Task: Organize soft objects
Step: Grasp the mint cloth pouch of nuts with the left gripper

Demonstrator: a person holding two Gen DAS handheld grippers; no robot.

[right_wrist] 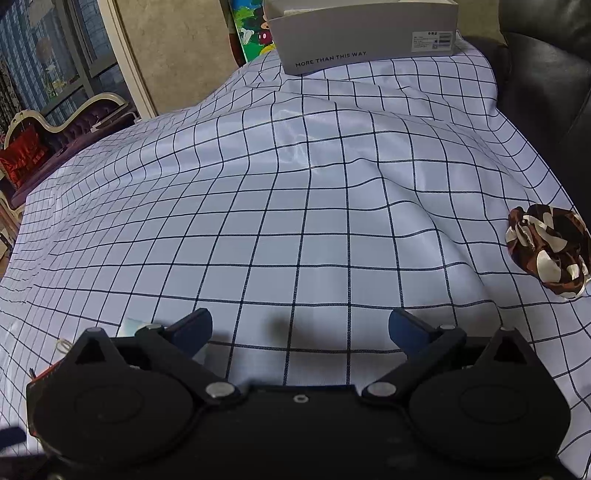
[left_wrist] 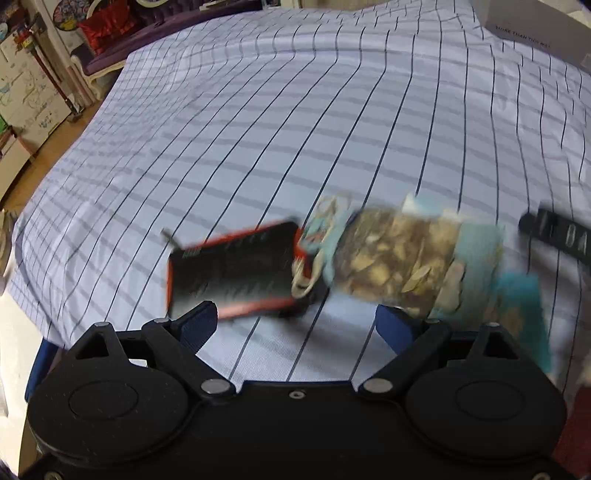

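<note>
**Both grippers open over checked cloth, soft items just ahead of the left one**

Left gripper [left_wrist: 295,325] is spread wide, holding nothing, low over the checked cloth [left_wrist: 295,129]. Just beyond its fingertips lie a black pouch with red edge [left_wrist: 232,273] on the left and a blurred tan-and-teal patterned pouch [left_wrist: 402,258] on the right, touching each other. A black strap [left_wrist: 557,236] sits farther right.

Right gripper [right_wrist: 299,328] is also spread, empty, above bare cloth. A brown-and-white scrunchie [right_wrist: 546,251] lies well off to its right near the cloth edge. A grey box [right_wrist: 365,33] sits at the far end.
</note>
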